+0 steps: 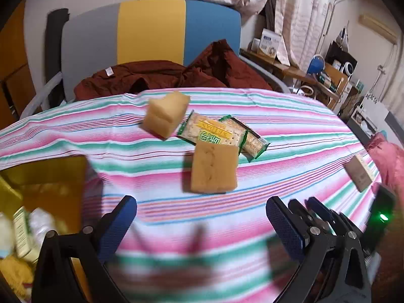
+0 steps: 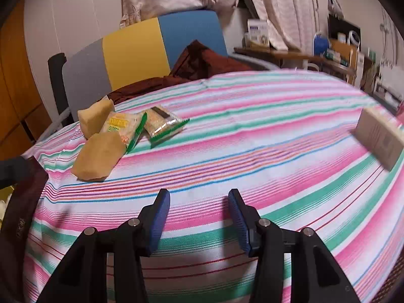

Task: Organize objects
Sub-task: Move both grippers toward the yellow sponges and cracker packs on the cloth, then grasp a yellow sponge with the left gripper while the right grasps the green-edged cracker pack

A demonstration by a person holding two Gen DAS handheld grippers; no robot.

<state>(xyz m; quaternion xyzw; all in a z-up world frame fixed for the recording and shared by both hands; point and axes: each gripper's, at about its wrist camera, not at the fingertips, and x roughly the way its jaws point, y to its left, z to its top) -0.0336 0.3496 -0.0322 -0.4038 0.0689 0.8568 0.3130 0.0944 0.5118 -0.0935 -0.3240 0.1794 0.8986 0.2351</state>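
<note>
Two yellow sponges lie on the striped tablecloth (image 1: 227, 106): a near one (image 1: 214, 168) (image 2: 97, 157) and a far one (image 1: 165, 117) (image 2: 93, 118). Two green-edged cracker packets (image 1: 209, 130) (image 1: 250, 136) lie between and beside them; they also show in the right wrist view (image 2: 123, 130) (image 2: 164, 125). A small tan box (image 1: 359, 173) (image 2: 380, 139) lies at the right edge. My left gripper (image 1: 202, 221) is open and empty, short of the near sponge. My right gripper (image 2: 199, 217) is open and empty over bare cloth; its fingers (image 1: 315, 207) show beside my left one.
A yellow-brown open box (image 1: 43, 189) with packets inside stands at the table's left edge. Behind the table is a grey, yellow and blue chair (image 1: 151, 30) with a dark red cloth (image 1: 171, 75). Cluttered shelves (image 1: 325, 75) stand at the right.
</note>
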